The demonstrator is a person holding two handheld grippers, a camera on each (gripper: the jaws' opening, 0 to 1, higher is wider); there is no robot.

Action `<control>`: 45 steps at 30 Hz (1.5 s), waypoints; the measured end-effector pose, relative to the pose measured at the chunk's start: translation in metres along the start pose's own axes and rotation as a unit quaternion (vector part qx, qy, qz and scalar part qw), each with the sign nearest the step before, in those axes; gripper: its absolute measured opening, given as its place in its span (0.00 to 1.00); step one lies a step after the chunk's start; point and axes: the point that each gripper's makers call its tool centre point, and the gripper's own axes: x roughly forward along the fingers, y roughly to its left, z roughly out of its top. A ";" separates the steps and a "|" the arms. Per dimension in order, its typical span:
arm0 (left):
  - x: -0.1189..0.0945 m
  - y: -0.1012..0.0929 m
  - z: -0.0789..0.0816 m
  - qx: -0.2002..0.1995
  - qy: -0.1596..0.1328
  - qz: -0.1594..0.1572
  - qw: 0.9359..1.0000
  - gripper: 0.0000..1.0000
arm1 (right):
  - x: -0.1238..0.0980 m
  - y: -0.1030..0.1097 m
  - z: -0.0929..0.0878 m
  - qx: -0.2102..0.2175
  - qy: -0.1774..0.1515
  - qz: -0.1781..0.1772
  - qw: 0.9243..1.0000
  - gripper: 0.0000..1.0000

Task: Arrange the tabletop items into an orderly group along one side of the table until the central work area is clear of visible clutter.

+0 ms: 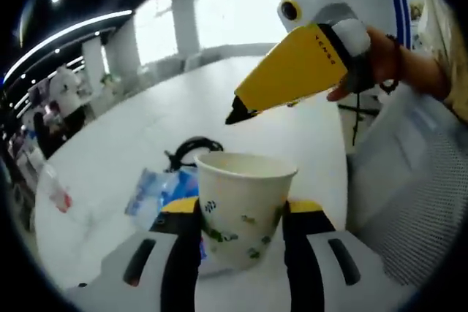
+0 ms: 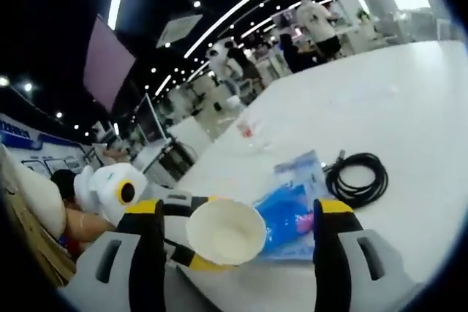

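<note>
A white paper cup (image 1: 245,206) with a small leaf print stands upright between the jaws of my left gripper (image 1: 241,210), which is shut on it just above the white table (image 1: 183,107). In the right gripper view the same cup (image 2: 225,231) shows its open mouth, with the left gripper's yellow jaws on either side. My right gripper (image 2: 240,211) is open, its jaws wide apart and touching nothing. In the left gripper view the right gripper (image 1: 235,113) hangs above and behind the cup in a person's hand.
A blue plastic packet (image 1: 157,188) (image 2: 292,210) lies just behind the cup, and a coiled black cable (image 1: 194,147) (image 2: 358,177) beyond it. A small clear wrapper with red (image 1: 55,191) lies near the table's edge. A mesh chair (image 1: 409,202) stands alongside. People stand far off.
</note>
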 end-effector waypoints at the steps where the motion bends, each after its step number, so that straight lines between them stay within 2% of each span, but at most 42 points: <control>1: 0.000 0.001 0.000 0.000 -0.001 0.001 1.000 0.41 | 0.000 -0.003 0.000 -0.002 0.001 -0.005 1.000 0.86; 5: -0.002 0.004 0.002 -0.001 -0.008 0.006 1.000 0.41 | -0.003 -0.006 -0.001 -0.013 0.007 -0.008 1.000 0.92; 9: -0.003 0.011 -0.002 -0.006 -0.006 0.014 1.000 0.41 | -0.005 -0.007 0.008 -0.033 -0.011 -0.011 0.999 0.99; 16: -0.008 0.023 0.000 -0.014 -0.018 0.032 0.999 0.41 | -0.008 -0.012 0.009 -0.040 -0.011 -0.015 0.999 0.99; 23: -0.016 0.040 0.007 -0.024 -0.039 0.056 0.997 0.41 | -0.008 -0.007 0.010 -0.052 -0.012 -0.008 0.999 1.00; 28: -0.021 0.053 0.017 -0.042 -0.059 0.066 0.995 0.40 | -0.008 -0.004 0.010 -0.057 -0.012 -0.003 0.998 1.00; 31: -0.023 0.061 0.029 -0.053 -0.081 0.068 0.993 0.40 | -0.009 -0.006 0.012 -0.068 -0.014 -0.011 0.998 1.00; 33: -0.022 0.066 0.034 -0.046 -0.084 0.071 0.993 0.40 | -0.010 -0.007 0.013 -0.079 -0.013 -0.017 0.997 1.00; 39: -0.020 0.086 0.049 -0.031 -0.099 0.085 0.991 0.40 | -0.011 -0.019 0.007 -0.150 0.023 -0.058 0.987 1.00; 45: -0.017 0.120 0.064 -0.032 -0.120 0.122 0.985 0.40 | -0.011 -0.024 0.002 -0.163 0.036 -0.068 0.984 1.00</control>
